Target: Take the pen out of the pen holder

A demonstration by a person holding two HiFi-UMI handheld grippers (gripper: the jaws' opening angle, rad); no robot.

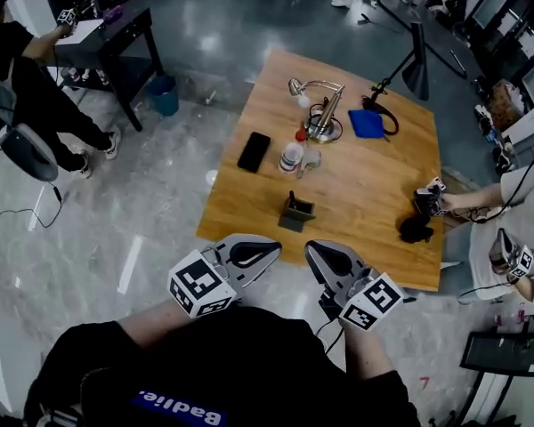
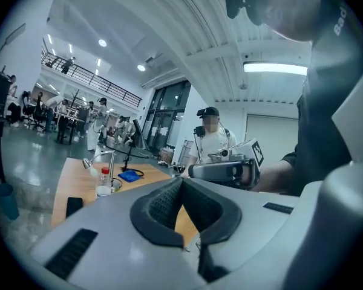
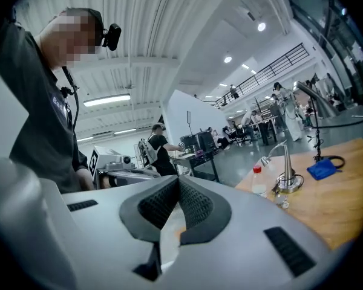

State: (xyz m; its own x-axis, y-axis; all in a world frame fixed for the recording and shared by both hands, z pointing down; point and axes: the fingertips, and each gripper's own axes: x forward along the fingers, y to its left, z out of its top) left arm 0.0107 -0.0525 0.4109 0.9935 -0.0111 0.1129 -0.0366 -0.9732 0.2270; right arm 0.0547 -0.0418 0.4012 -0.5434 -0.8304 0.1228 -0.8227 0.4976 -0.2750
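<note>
With the left gripper [image 1: 269,250] and right gripper [image 1: 313,250] both pressed closed on nothing near the chest, one should open first — then reach to the pen [image 1: 291,198] (upright in the pen holder [image 1: 296,214], on the table [image 1: 374,194]) and lift straight up.

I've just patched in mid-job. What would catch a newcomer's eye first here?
First, the left gripper and right gripper, both shut and empty, held close to the body at the table's near edge. Just beyond them stands the dark pen holder, its pen untouched. Farther back sit a phone, a red-capped bottle and a lamp.
</note>
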